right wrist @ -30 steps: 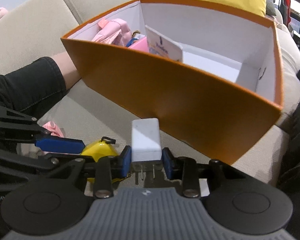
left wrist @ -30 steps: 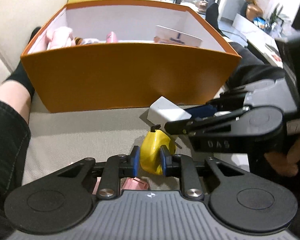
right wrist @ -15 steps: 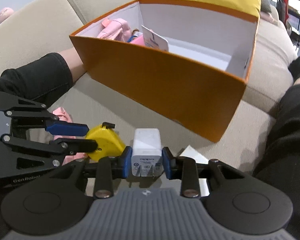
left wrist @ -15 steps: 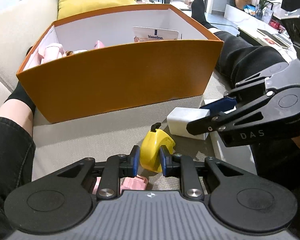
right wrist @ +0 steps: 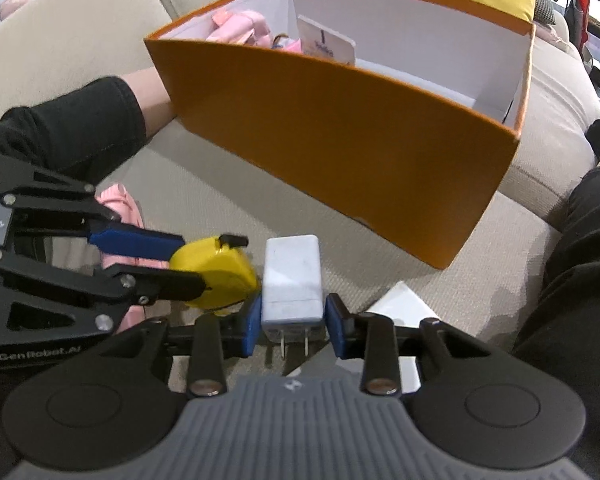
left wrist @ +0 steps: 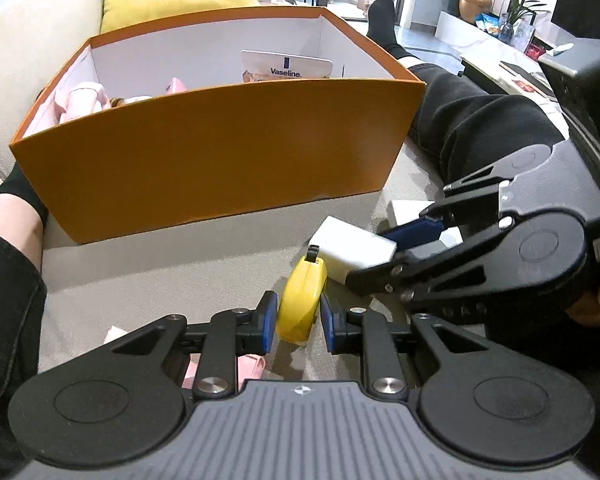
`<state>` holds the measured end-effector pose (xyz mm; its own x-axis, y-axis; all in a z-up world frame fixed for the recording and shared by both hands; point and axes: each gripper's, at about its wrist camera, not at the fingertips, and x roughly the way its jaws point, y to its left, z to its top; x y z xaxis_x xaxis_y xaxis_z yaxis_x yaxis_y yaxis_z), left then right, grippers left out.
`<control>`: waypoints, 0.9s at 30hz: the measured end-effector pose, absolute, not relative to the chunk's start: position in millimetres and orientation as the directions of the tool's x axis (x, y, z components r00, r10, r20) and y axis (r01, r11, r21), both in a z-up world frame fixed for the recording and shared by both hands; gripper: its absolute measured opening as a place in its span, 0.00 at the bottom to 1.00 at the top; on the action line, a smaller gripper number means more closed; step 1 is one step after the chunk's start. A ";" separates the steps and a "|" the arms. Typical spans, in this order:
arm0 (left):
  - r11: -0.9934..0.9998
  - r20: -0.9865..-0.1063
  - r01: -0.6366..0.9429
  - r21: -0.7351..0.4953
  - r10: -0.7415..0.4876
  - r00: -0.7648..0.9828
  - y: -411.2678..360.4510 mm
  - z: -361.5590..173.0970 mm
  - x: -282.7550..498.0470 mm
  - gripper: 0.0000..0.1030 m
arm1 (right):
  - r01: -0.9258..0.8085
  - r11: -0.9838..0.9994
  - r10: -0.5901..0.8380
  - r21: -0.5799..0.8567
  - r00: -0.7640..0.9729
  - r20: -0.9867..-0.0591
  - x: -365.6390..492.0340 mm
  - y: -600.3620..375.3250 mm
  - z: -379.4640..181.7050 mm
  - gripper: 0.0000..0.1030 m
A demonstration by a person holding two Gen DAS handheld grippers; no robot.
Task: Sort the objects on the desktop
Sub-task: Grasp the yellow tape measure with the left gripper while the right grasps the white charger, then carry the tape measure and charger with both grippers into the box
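Through my left wrist view, the orange cardboard box (left wrist: 220, 160), white inside, holds soft pink items (left wrist: 80, 100) and a Vaseline card (left wrist: 286, 66). My left tongs (left wrist: 298, 322) straddle the glossy yellow tape measure (left wrist: 300, 300) on the beige woven sofa cushion (left wrist: 160, 264); I cannot tell whether the pads press it. Through my right view, my right tongs (right wrist: 292, 326) are spreading around the smooth white boxy charger (right wrist: 292, 280), prongs toward me, touching the tape measure, just before the box.
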<state>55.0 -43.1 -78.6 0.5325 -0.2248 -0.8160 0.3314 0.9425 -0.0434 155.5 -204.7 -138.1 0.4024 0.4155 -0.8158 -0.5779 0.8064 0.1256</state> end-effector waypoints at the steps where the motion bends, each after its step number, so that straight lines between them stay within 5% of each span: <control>1: 0.941 -0.817 0.334 -0.048 -0.230 0.529 -43.4 -79.3 54.8 0.25 | -0.581 0.806 0.407 0.116 0.400 -0.822 155.1 -203.5 -139.7 0.37; 16: 0.946 -0.787 0.235 -0.225 -0.318 0.529 -20.0 -71.5 61.9 0.22 | -0.553 0.816 0.467 0.172 0.453 -0.760 157.6 -215.1 -116.7 0.33; 27: 0.898 -0.675 0.337 -0.283 -0.436 0.595 0.4 31.5 74.3 0.22 | -0.605 0.766 0.555 0.216 0.455 -0.696 173.4 -245.5 -30.5 0.33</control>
<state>74.3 0.4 31.5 0.5948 -0.4364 -0.6750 0.3371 0.8978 -0.2834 173.4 -245.5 -30.5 0.4546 0.5552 -0.6964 -0.6047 0.7665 0.2163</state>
